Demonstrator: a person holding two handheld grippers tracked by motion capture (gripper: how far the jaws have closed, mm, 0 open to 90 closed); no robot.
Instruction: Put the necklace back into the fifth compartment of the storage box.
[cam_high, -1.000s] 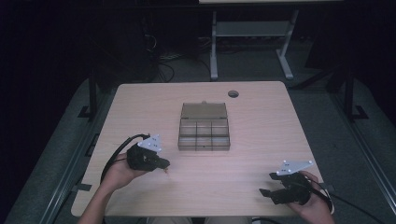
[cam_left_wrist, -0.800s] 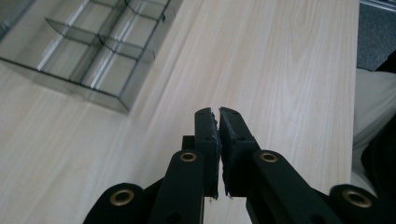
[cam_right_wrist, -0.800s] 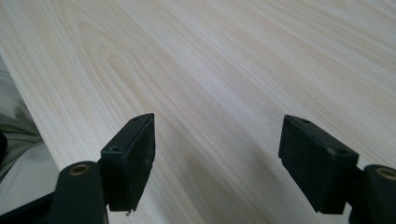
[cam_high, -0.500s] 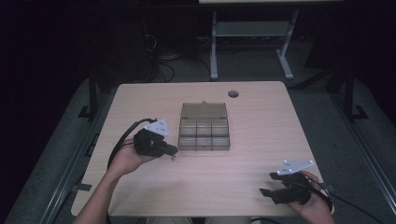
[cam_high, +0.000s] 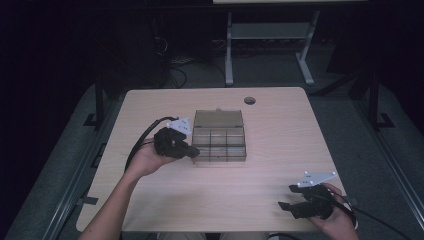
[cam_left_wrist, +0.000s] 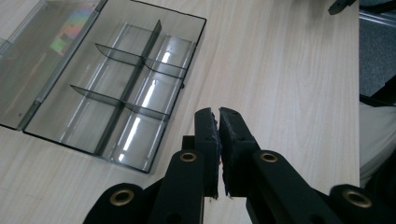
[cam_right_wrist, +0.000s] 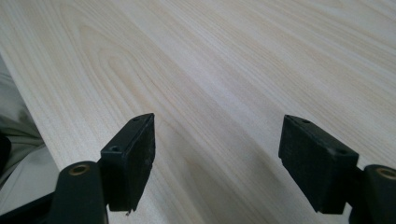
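A clear compartment box (cam_high: 220, 136) with its lid open is seen at the middle of the wooden table (cam_high: 280, 130). The left gripper (cam_high: 191, 152), jaws pressed together on nothing visible, has been brought from the near left to the box's edge. Next, a compartment should probably be aimed for. The right gripper (cam_high: 286, 206), jaws spread, is rested at the near right.

Pale wood-grain bench (cam_high: 280, 125) with rounded corners is sitting in a dark room, catching the light while everything around it is fading to near black; a round cable hole (cam_high: 250, 100) is showing near its far edge. Grey floor (cam_high: 350, 115) is running around and behind it, with loose black cables (cam_high: 175, 70) lying at the back left. Beyond, a white-legged table frame (cam_high: 270, 35) is standing on two feet, its top cut off by the upper edge.
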